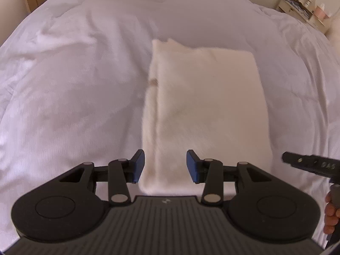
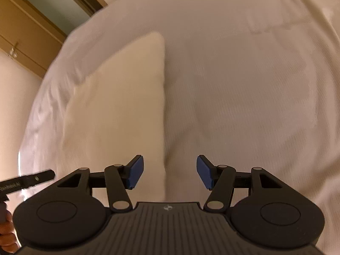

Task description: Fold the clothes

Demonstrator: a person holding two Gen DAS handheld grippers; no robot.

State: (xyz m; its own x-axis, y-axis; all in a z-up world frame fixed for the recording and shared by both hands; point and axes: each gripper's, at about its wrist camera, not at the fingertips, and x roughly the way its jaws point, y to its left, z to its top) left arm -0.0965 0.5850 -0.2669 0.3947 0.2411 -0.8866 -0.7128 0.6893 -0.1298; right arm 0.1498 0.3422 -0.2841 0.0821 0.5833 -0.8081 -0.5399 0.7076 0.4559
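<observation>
Folded cream garment (image 1: pixel 204 106) ahead of left tool (image 1: pixel 165 166), released; right tool (image 2: pixel 169 172) released

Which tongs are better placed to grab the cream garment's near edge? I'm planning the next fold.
Left, probably. The left tongs are open and straddle the near edge of the cream garment. The right tongs, also open, sit over its right edge, mostly above the white bedding.
</observation>
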